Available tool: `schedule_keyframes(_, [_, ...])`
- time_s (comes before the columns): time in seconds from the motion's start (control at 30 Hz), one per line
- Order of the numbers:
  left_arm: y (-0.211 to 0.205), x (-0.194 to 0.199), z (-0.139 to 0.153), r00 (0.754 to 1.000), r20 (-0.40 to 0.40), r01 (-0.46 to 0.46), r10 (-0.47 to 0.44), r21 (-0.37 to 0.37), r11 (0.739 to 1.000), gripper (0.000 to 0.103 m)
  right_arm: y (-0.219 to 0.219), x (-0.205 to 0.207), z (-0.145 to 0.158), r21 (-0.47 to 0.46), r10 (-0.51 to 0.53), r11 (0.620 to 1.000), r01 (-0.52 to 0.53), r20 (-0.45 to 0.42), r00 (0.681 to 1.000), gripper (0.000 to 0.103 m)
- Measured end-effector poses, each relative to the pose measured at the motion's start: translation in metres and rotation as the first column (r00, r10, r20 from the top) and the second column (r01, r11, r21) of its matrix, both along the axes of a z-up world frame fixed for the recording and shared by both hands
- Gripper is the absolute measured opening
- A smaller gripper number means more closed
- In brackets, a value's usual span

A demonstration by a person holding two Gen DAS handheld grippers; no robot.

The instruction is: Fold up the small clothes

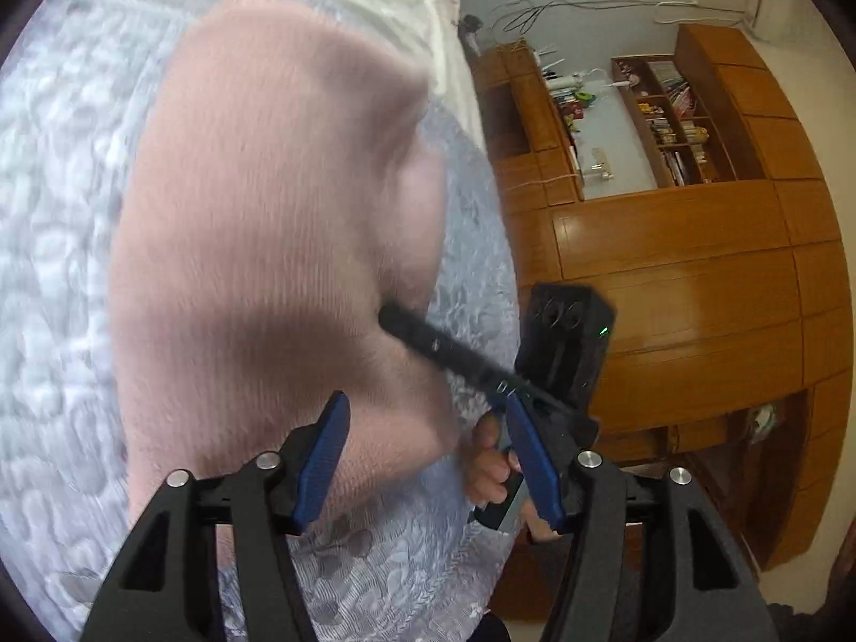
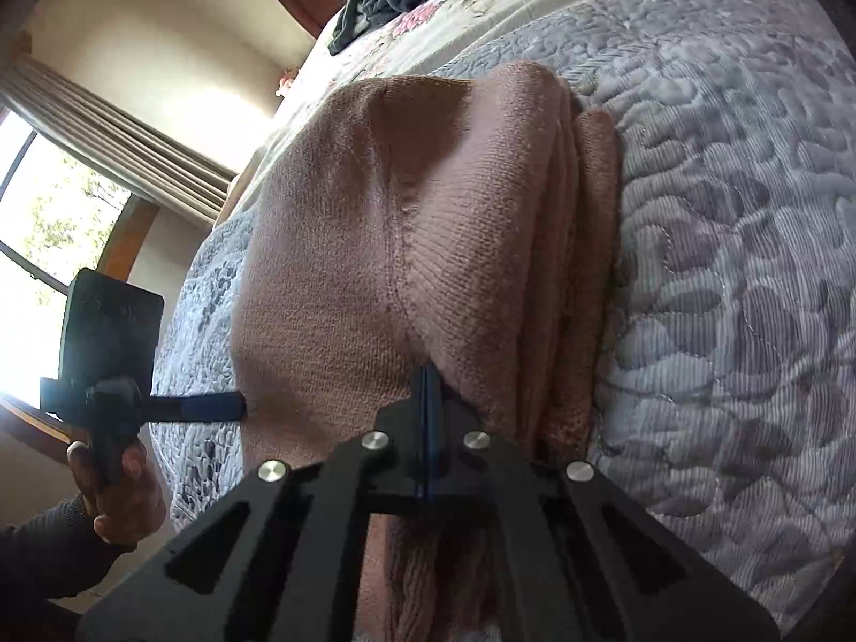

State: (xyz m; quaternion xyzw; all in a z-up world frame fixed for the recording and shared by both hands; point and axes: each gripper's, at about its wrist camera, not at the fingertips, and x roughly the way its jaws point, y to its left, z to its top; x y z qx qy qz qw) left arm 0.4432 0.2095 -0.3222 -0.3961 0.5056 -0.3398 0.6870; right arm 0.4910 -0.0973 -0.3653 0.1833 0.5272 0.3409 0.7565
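Pink knit, the sweater (image 1: 278,224) lies part-folded on the grey quilt (image 1: 53,214), with stacked layers showing along its right edge in the right wrist view. On the left, the left gripper (image 1: 428,460) stands wide, its blue pads apart over the near hem and holding nothing. To the right of it, the right gripper (image 2: 429,390) is pinched tight on a fold of the knit at the near edge, the fabric puckering toward its tips. The risk seems to lie there: a pull from that single pinch could drag the whole stack across the quilt or spill the layered edge, since nothing pins the other side. The thin bite might also slip from the soft knit mid-lift.
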Motion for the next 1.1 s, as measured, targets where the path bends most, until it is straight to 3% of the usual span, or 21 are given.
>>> schedule_keyframes(0.17, [0.045,0.065,0.036,0.993,0.095,-0.067,0.064,0.032,0.997,0.061,0.01,0.016,0.017,0.003,0.004,1.0,-0.004,-0.011,1.0,0.002])
schedule_keyframes(0.2, [0.048,0.078,0.036,0.994,0.096,-0.063,0.059,0.043,0.997,0.061,0.009,0.021,0.028,0.045,-0.015,0.999,0.016,-0.003,1.0,0.008])
schedule_keyframes(0.33, [0.041,0.115,-0.001,1.0,0.013,-0.017,0.017,0.033,0.999,0.055,0.021,0.067,0.06,0.151,-0.038,0.988,0.036,0.005,0.999,0.01])
schedule_keyframes(0.4, [0.037,0.121,-0.027,0.999,-0.03,-0.038,0.037,-0.008,0.999,0.039,0.037,0.092,0.067,0.155,-0.011,0.988,0.01,0.002,1.0,0.01])
schedule_keyframes(0.47, [0.042,0.118,-0.05,0.995,-0.057,-0.085,0.081,-0.063,0.994,0.009,0.057,0.118,0.065,0.159,0.011,0.987,-0.006,-0.031,0.999,0.01])
schedule_keyframes(0.5, [0.042,0.117,-0.059,0.991,-0.078,-0.114,0.107,-0.086,0.99,0.002,0.066,0.128,0.058,0.166,0.018,0.986,-0.008,-0.058,0.998,0.01])
schedule_keyframes(0.57, [0.047,0.112,-0.076,0.985,-0.107,-0.151,0.136,-0.152,0.977,0.002,0.081,0.14,0.041,0.155,0.038,0.988,-0.021,-0.108,0.993,0.01])
schedule_keyframes(0.63, [0.055,0.108,-0.076,0.983,-0.111,-0.167,0.149,-0.173,0.971,0.002,0.089,0.144,0.015,-0.034,0.023,0.999,-0.027,-0.12,0.993,0.0])
schedule_keyframes(0.67, [0.058,0.106,-0.071,0.985,-0.095,-0.161,0.147,-0.167,0.973,0.004,0.085,0.142,0.002,-0.068,0.026,0.997,-0.034,-0.107,0.994,0.0])
schedule_keyframes(0.7, [0.06,0.103,-0.066,0.986,-0.085,-0.153,0.141,-0.156,0.976,0.007,0.078,0.142,-0.003,-0.042,0.021,0.999,-0.025,-0.098,0.995,0.0])
schedule_keyframes(0.77, [0.068,0.096,-0.049,0.99,-0.041,-0.143,0.138,-0.166,0.976,0.027,0.063,0.141,0.003,-0.006,-0.034,0.999,0.034,-0.106,0.994,0.0])
schedule_keyframes(0.87, [0.071,0.09,-0.025,0.993,0.03,-0.105,0.113,-0.197,0.975,0.03,0.047,0.129,0.028,0.089,-0.073,0.993,0.08,-0.082,0.994,0.004])
schedule_keyframes(0.9, [0.067,0.09,-0.023,0.994,0.042,-0.087,0.096,-0.184,0.979,0.03,0.045,0.124,0.032,0.126,-0.047,0.99,0.056,-0.073,0.996,0.003])
schedule_keyframes(0.93, [0.061,0.09,-0.025,0.996,0.039,-0.073,0.079,-0.136,0.988,0.03,0.045,0.12,0.031,0.104,-0.018,0.994,0.023,-0.049,0.999,0.001])
schedule_keyframes(0.97, [0.052,0.093,-0.033,0.998,0.013,-0.059,0.059,-0.051,0.997,0.023,0.042,0.12,0.018,0.006,-0.014,1.0,0.014,-0.033,0.999,0.0])
schedule_keyframes(1.0, [0.044,0.094,-0.045,0.999,-0.013,-0.046,0.046,-0.014,0.999,0.014,0.028,0.124,-0.003,-0.022,-0.039,0.999,0.037,-0.072,0.997,0.0])
schedule_keyframes(1.03, [0.041,0.095,-0.054,0.998,-0.028,-0.052,0.052,0.003,0.999,0.003,0.008,0.126,-0.013,0.056,-0.084,0.994,0.093,-0.14,0.987,0.0])
schedule_keyframes(1.1, [0.041,0.096,-0.059,0.996,-0.036,-0.079,0.079,-0.012,0.997,0.002,-0.008,0.115,0.012,0.061,-0.149,0.986,0.155,-0.094,0.984,0.003])
